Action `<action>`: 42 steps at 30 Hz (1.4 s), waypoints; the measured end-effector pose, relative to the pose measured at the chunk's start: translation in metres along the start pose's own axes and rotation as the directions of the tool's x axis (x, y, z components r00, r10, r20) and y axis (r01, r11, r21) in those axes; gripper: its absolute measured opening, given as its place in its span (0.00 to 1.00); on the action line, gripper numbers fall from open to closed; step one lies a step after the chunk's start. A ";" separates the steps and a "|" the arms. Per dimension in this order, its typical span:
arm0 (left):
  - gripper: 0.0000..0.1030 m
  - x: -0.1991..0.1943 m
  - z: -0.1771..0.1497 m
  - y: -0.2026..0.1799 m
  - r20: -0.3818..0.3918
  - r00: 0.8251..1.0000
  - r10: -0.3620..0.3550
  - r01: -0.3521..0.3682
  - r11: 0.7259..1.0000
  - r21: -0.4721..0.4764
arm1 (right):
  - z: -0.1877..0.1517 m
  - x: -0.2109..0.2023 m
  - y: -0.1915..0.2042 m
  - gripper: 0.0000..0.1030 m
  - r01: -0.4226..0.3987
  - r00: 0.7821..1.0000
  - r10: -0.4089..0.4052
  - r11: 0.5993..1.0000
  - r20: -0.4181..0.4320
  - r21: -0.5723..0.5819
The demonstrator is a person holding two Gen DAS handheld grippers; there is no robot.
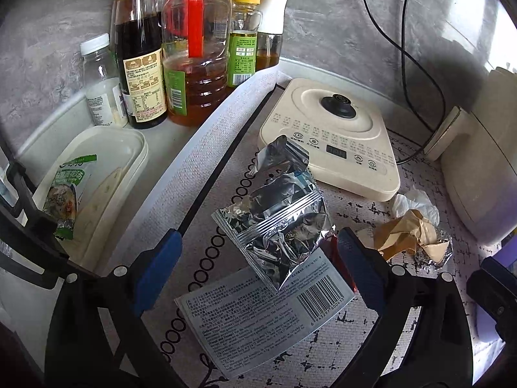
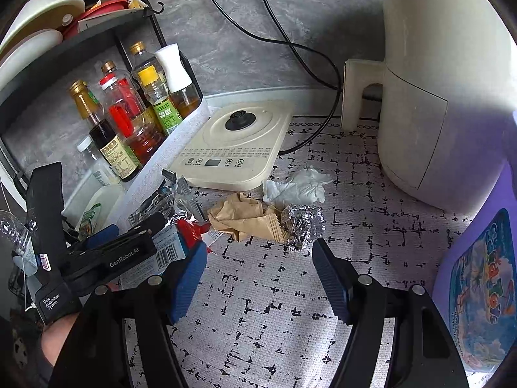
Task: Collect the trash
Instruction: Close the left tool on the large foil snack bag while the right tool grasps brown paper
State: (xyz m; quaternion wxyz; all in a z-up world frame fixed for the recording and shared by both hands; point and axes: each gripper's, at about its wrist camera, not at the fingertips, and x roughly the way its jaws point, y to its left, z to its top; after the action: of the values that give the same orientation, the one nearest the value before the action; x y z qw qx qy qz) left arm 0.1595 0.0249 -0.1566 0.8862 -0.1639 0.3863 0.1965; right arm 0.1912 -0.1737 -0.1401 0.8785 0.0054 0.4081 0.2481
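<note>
Trash is still lying uncollected on the countertop mat, with the spread left gripper [image 1: 258, 271] straddling the foil packet [image 1: 278, 223] and the empty, spread right gripper [image 2: 260, 279] nearing the foil ball [image 2: 302, 226].

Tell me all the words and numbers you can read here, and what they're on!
"GenRobot.AI": left gripper, on its body.
"Data Acquisition System": same gripper's handle.
"6 945297 600413", last digits unsure: under the barcode on the flat box.
Box small print, bottle labels, cooker base buttons, purple pack: too small or blurred.
</note>
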 end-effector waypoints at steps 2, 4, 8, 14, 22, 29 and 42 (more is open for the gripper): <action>0.93 0.004 0.002 0.000 -0.004 1.000 -0.003 0.003 1.000 -0.019 | 0.003 0.005 0.001 0.65 -0.005 1.000 0.005 1.000 -0.007 -0.017; 0.93 0.008 0.004 0.000 -0.011 1.000 -0.008 0.008 0.999 -0.040 | 0.005 0.009 0.003 0.65 -0.009 1.000 0.009 0.999 -0.013 -0.036; 0.94 0.017 0.007 -0.004 -0.032 0.999 0.002 -0.004 0.998 -0.059 | 0.012 0.016 0.006 0.65 -0.019 1.000 0.018 0.997 -0.022 -0.074; 0.94 0.027 0.010 -0.006 -0.039 0.999 0.007 -0.011 0.995 -0.097 | 0.021 0.025 0.006 0.65 -0.030 0.999 0.027 0.993 -0.028 -0.110; 0.63 0.024 0.013 -0.005 -0.028 0.998 -0.051 0.049 0.995 -0.083 | 0.023 0.043 0.012 0.65 -0.048 0.998 0.040 0.988 -0.055 -0.146; 0.31 0.018 0.013 -0.011 -0.018 0.996 -0.090 0.089 0.996 -0.030 | 0.021 0.065 0.018 0.57 -0.029 0.997 0.016 0.985 -0.079 -0.168; 0.16 -0.020 0.027 -0.021 0.041 0.988 -0.151 0.149 0.988 0.046 | 0.024 0.039 0.028 0.21 -0.015 1.000 0.011 0.989 -0.028 -0.148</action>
State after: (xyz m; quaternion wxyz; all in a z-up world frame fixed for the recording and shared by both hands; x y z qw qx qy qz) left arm 0.1737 0.0146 -0.1213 0.9102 -0.1691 0.3570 0.1245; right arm 0.2176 -0.1272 -0.1456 0.8694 -0.0607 0.4002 0.2834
